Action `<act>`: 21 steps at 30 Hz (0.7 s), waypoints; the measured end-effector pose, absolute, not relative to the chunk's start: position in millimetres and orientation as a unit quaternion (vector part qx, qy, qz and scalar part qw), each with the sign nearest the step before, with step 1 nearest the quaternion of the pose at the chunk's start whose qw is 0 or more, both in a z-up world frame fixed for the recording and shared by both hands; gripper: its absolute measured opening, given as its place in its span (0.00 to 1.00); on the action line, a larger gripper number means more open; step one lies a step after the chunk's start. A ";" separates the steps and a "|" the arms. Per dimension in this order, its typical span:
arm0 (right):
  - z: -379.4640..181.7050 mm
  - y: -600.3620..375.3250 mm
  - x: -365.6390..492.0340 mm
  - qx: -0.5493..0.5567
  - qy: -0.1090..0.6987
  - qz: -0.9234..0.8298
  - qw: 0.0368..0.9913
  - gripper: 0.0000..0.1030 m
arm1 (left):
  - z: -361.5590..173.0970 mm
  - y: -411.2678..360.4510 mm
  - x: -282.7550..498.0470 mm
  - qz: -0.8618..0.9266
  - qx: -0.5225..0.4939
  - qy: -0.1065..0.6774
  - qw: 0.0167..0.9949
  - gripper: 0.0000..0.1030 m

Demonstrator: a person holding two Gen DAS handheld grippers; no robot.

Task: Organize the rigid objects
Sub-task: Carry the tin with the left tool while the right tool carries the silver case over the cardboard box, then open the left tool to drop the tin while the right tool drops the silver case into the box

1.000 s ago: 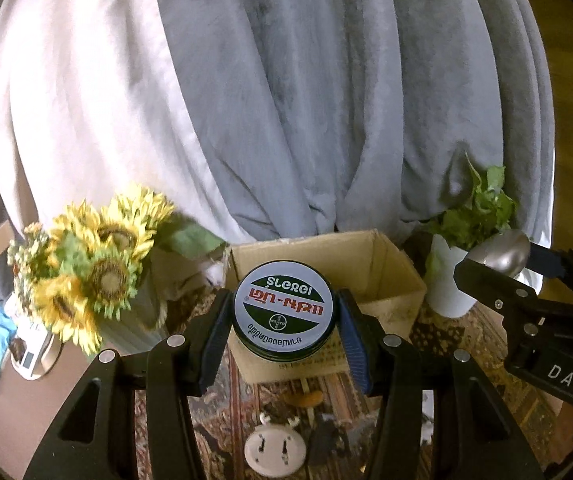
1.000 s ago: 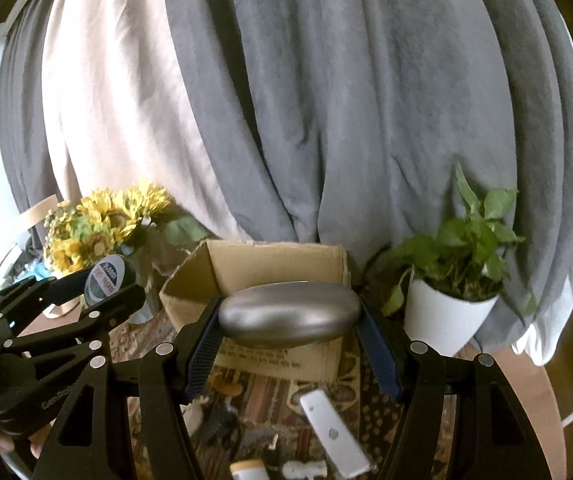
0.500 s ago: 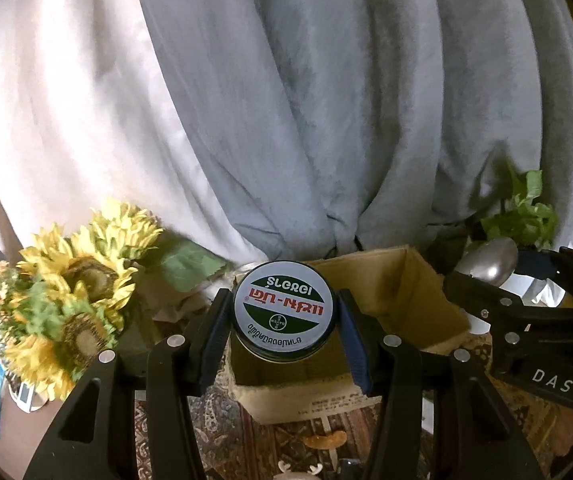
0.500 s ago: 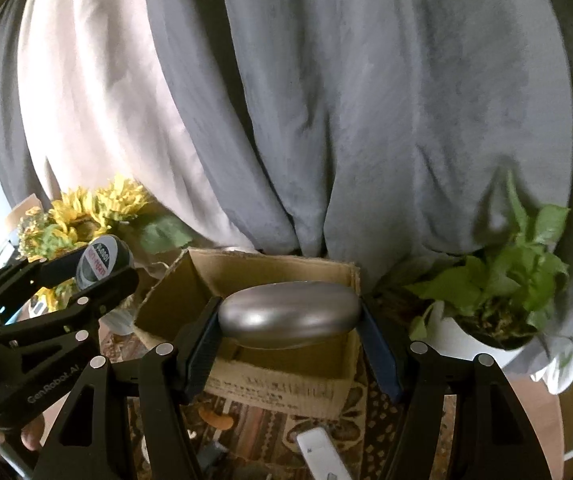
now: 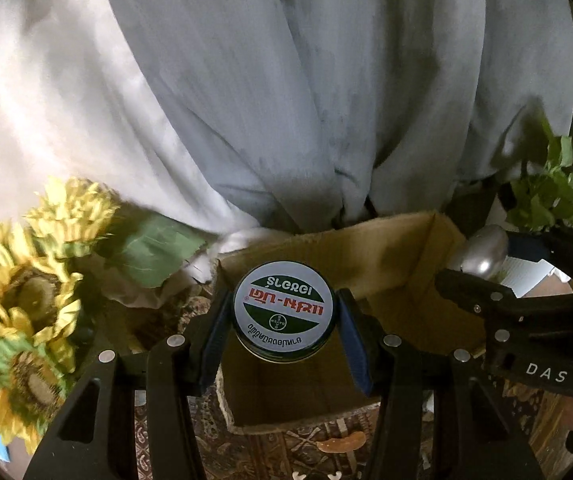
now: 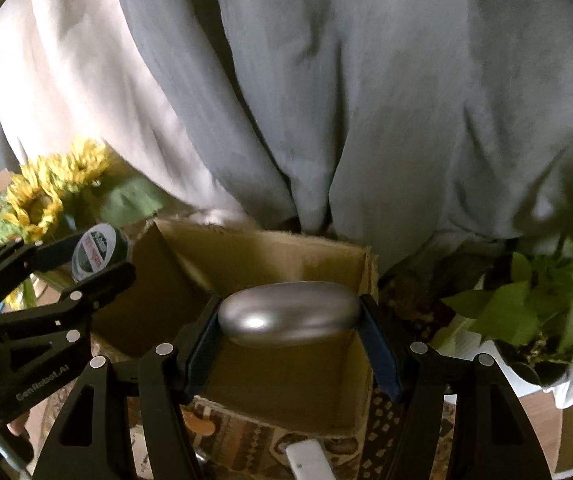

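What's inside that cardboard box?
The cardboard box shows only bare brown walls; the round tin and silver case held in front cover most of its floor.

Sunflowers [image 5: 26, 300] left, potted plant [image 6: 538, 312] right, grey drapes [image 5: 286, 100] behind; patterned cloth [image 5: 286, 452], perhaps a rug.

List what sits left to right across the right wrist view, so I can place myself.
Sunflowers → left gripper holding the round tin → cardboard box, with the silver oval case held over it in the right gripper → potted green plant.
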State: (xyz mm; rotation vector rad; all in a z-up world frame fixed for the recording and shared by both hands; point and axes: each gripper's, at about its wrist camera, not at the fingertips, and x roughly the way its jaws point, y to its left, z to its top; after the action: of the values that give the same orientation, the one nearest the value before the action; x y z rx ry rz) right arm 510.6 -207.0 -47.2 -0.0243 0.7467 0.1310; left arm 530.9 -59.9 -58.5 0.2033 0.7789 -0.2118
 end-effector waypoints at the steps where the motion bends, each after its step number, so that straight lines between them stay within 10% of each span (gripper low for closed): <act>1: -49.4 -207.3 514.8 -0.012 0.372 0.065 0.926 0.65 | -61.7 -60.4 534.6 -0.105 0.100 0.387 0.911 0.50; 9: -68.1 -202.8 532.1 -0.028 0.416 0.070 0.906 0.65 | -86.7 -63.3 552.3 -0.118 0.106 0.438 0.885 0.50; 21: -68.1 -197.3 524.0 -0.045 0.406 0.042 0.912 0.68 | -77.8 -54.5 534.4 -0.081 0.109 0.409 0.902 0.77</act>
State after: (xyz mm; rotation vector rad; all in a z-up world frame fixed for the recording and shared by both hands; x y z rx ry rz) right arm 524.0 -197.3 -68.1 -0.0936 0.8357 0.0872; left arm 534.4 -54.5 -77.8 0.2255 0.8466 -0.1679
